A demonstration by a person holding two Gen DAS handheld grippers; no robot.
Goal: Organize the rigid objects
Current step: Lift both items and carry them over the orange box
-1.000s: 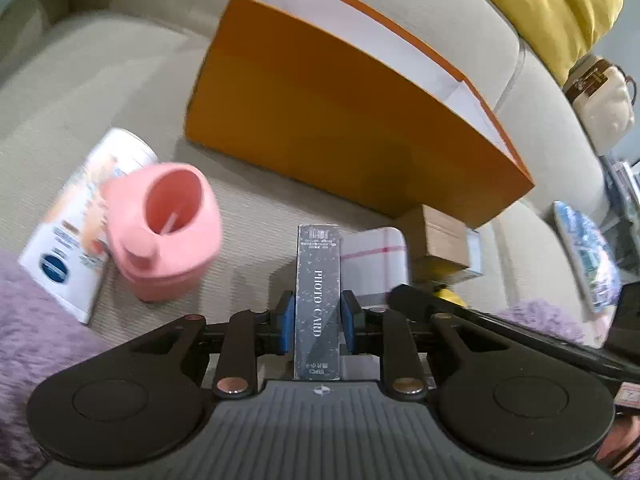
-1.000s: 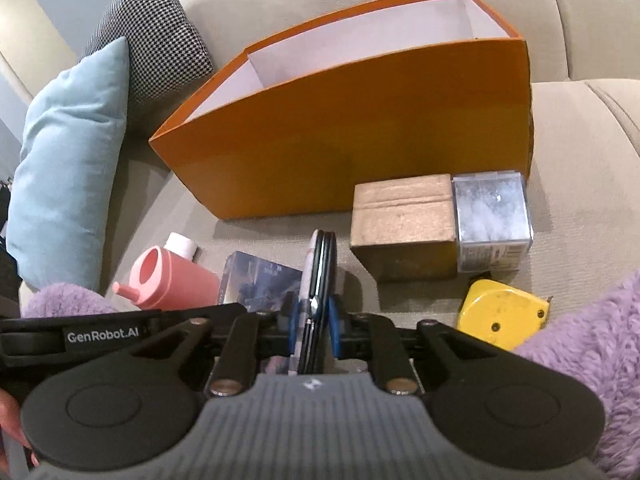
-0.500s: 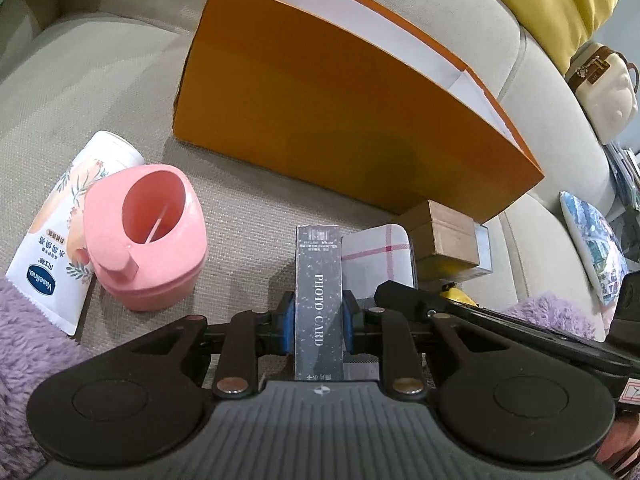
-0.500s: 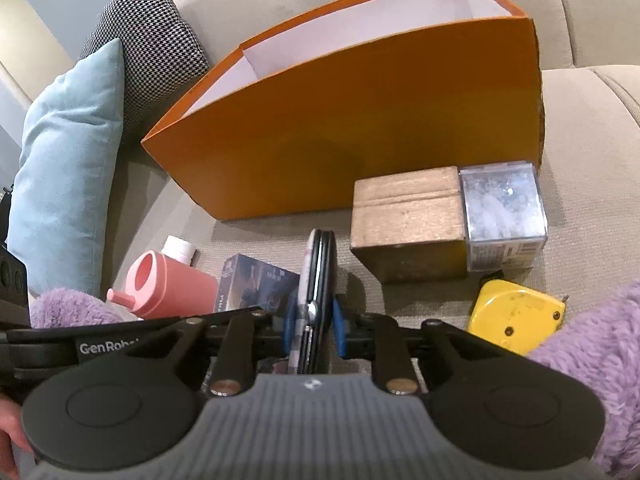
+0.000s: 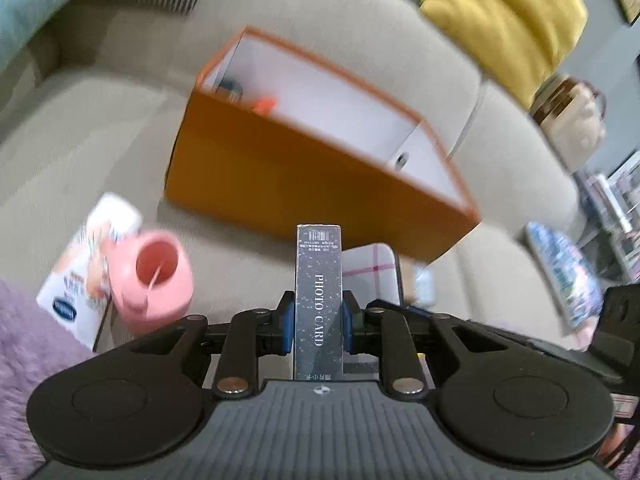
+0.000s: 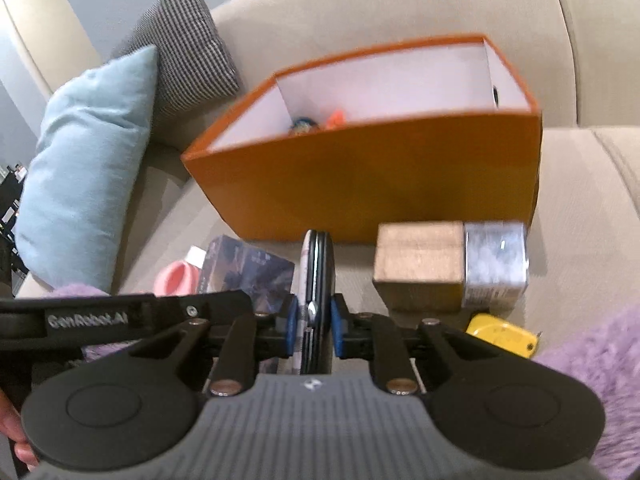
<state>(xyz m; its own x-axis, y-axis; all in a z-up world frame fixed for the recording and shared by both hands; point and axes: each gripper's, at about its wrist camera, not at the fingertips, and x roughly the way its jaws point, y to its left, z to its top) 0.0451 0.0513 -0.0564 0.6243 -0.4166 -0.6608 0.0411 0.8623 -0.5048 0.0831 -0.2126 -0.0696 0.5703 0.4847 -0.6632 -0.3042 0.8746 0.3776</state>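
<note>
My left gripper [image 5: 319, 316] is shut on a tall dark box marked PHOTO CARD [image 5: 319, 276], held upright above the sofa seat. My right gripper [image 6: 316, 320] is shut on a flat dark-edged case [image 6: 318, 264], seen edge-on; its white plaid face [image 5: 368, 264] shows in the left wrist view. Ahead of both stands the open orange box [image 5: 280, 176] [image 6: 380, 184] with a white inside and small blue and orange items [image 6: 316, 124] at its left end. The photo card box [image 6: 248, 272] also appears left of the case in the right wrist view.
On the seat lie a pink bottle [image 5: 152, 280], a white lotion tube [image 5: 76, 280], a brown box [image 6: 420, 264], a clear box [image 6: 496, 260] and a yellow tape measure [image 6: 500, 338]. Purple fuzzy fabric [image 6: 592, 380] borders the front. A blue cushion [image 6: 80, 168] and yellow cushion [image 5: 508, 12] flank the sofa back.
Both grippers have risen with their loads still held. The orange box now sits lower and smaller in both views, and its inside with the small items has come into sight.
</note>
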